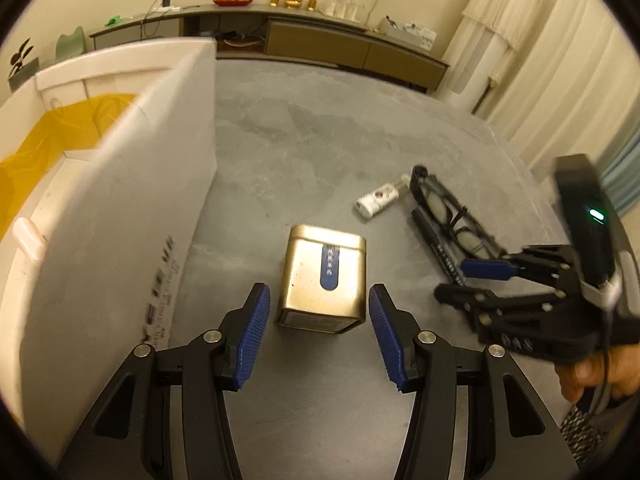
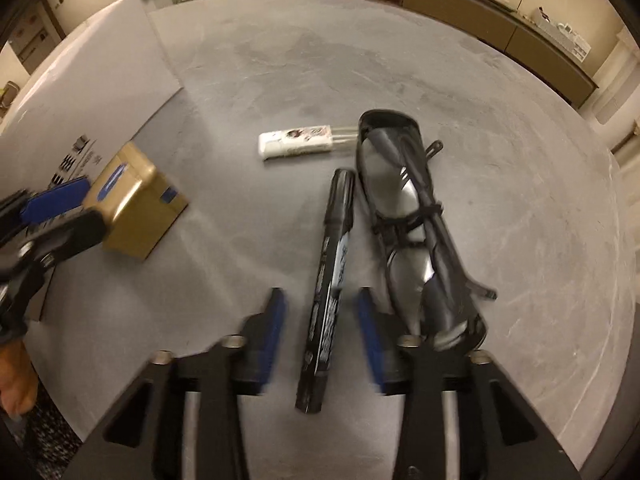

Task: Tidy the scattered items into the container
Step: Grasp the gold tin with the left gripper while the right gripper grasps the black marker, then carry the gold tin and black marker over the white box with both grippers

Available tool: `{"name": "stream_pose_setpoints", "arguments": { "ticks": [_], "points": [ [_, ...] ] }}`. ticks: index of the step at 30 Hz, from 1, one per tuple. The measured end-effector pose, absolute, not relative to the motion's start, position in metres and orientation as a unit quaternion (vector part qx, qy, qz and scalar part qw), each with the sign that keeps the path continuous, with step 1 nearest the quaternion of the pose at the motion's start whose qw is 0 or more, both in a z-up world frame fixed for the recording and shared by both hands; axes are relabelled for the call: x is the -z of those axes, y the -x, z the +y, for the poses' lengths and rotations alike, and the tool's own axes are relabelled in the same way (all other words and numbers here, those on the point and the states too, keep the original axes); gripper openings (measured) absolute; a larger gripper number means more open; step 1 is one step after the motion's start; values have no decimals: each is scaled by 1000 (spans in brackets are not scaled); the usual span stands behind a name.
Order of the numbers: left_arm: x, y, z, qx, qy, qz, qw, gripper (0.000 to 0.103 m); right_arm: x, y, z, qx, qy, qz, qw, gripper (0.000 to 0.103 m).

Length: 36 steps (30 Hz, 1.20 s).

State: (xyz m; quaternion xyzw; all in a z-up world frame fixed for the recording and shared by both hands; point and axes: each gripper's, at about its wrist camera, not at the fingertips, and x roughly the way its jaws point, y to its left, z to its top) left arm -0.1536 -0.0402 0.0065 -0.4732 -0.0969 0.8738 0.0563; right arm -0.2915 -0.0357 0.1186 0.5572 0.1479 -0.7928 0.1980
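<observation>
Four items still lie on your table (image 1: 320, 140): gold tin (image 1: 325, 278) mid-frame between your left gripper's (image 1: 318, 322) open, empty jaws; marker (image 2: 329, 280), glasses case (image 2: 416, 220) and white tube (image 2: 296, 143) centre-right. Your right gripper's (image 2: 322, 338) jaws straddle the marker, open. The white container (image 1: 120, 208) stands left. No label reads clearly.

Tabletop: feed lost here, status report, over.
Left gripper open astride gold tin. Right gripper open over black marker. Nothing blocking.
</observation>
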Motion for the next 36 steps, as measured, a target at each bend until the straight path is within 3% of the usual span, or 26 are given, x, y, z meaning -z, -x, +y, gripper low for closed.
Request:
{"name": "stream_pose_setpoints", "arguments": {
  "ticks": [5, 7, 8, 9, 18, 22, 36],
  "points": [
    [11, 162, -30, -869, 487, -77, 45, 55, -126, 278, -22, 820, -523, 128, 194, 43],
    [15, 165, -29, -869, 487, -77, 42, 55, -118, 272, -20, 832, -508, 119, 191, 35],
    [16, 165, -29, -870, 486, -76, 41, 55, -118, 273, -17, 835, -505, 110, 189, 21],
    [16, 165, -29, -871, 483, -77, 42, 54, -117, 273, -15, 836, -505, 99, 189, 15],
    [-2, 142, -35, -885, 456, -86, 31, 51, -126, 276, 4, 830, -515, 14, 213, 15],
    [-14, 130, -34, -889, 450, -85, 24, 51, -138, 246, 4, 834, -504, 5, 226, 15],
    [-60, 86, -29, -906, 415, -83, 14, 51, -103, 178, -30, 836, -481, -18, 262, 15]
  ]
}}
